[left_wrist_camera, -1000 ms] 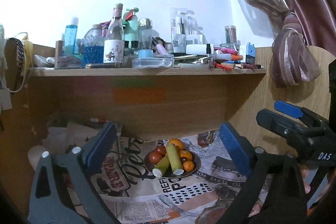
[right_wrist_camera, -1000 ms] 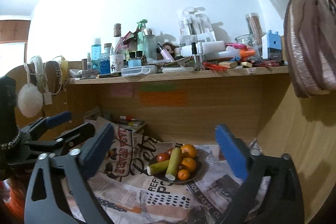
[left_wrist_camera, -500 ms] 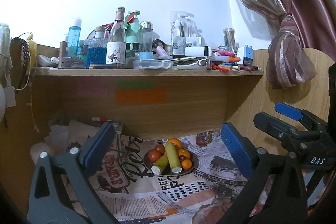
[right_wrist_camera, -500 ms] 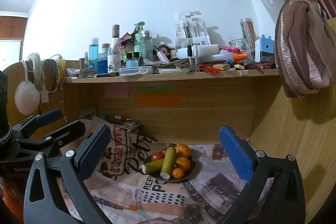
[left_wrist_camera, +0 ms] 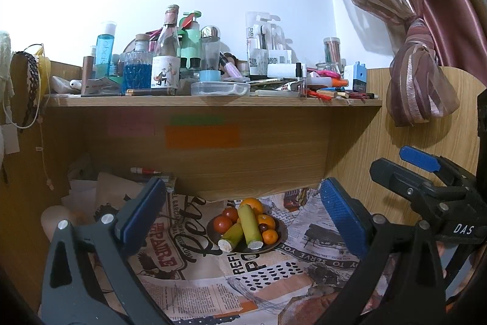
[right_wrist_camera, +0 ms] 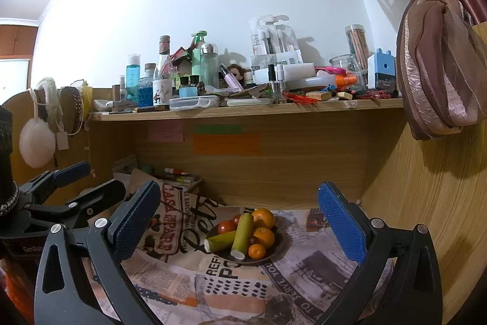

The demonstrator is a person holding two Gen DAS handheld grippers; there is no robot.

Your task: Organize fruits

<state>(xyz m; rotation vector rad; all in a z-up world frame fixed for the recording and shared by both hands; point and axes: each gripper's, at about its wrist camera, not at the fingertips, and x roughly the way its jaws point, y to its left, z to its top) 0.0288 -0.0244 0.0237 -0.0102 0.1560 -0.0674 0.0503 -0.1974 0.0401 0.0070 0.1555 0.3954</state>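
A dark plate (left_wrist_camera: 281, 235) (right_wrist_camera: 278, 242) sits on newspaper under the shelf. It holds two green sugarcane pieces (left_wrist_camera: 249, 224) (right_wrist_camera: 242, 235), oranges (left_wrist_camera: 252, 204) (right_wrist_camera: 263, 217), red tomatoes (left_wrist_camera: 222, 224) (right_wrist_camera: 226, 227) and a small dark grape. My left gripper (left_wrist_camera: 242, 217) is open and empty, well short of the plate. My right gripper (right_wrist_camera: 239, 217) is open and empty, also short of it. The right gripper also shows at the right of the left wrist view (left_wrist_camera: 426, 172); the left gripper shows at the left of the right wrist view (right_wrist_camera: 70, 188).
A wooden shelf (left_wrist_camera: 213, 101) (right_wrist_camera: 243, 108) above is crowded with bottles, jars and pens. Newspaper (left_wrist_camera: 274, 273) (right_wrist_camera: 243, 279) covers the desk. Wooden side panels close in left and right. A tied curtain (left_wrist_camera: 420, 75) (right_wrist_camera: 438, 81) hangs at right. Papers and a tube lie back left.
Both grippers have drawn back and tilted slightly, so the plate looks a little smaller and lower. Both stayed open and empty. The fruit has not moved.
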